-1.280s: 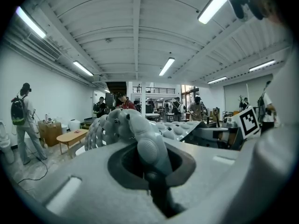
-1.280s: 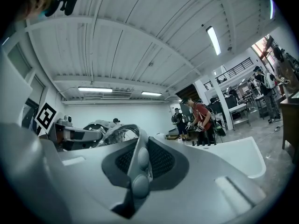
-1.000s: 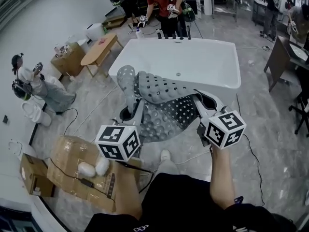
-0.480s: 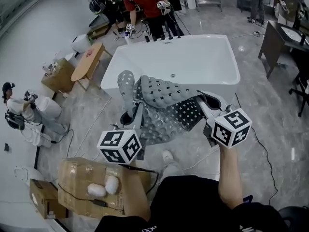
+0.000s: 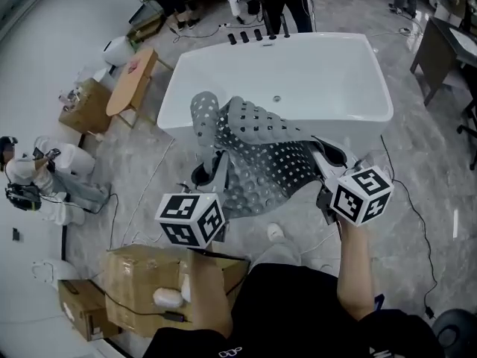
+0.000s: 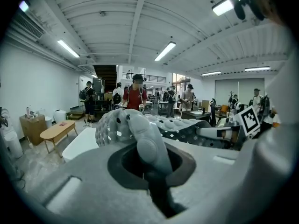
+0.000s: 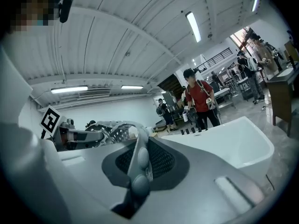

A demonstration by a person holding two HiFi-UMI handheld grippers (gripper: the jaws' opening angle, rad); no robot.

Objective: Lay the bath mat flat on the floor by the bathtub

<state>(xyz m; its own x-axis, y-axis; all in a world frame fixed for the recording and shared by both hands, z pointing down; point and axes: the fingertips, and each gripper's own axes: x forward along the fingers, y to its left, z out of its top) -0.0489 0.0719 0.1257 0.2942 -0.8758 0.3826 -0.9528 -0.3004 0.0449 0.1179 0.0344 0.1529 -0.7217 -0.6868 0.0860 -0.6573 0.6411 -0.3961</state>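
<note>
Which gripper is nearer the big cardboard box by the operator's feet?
Left. The left gripper is shut on the left edge of the bath mat, just beyond the cardboard box in the head view; the right gripper is shut on the opposite edge, farther across.

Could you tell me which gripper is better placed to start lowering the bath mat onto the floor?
Left, probably: the left gripper clamps the mat over open floor, while the right gripper, also clamping it, sits close to the bathtub.
</note>
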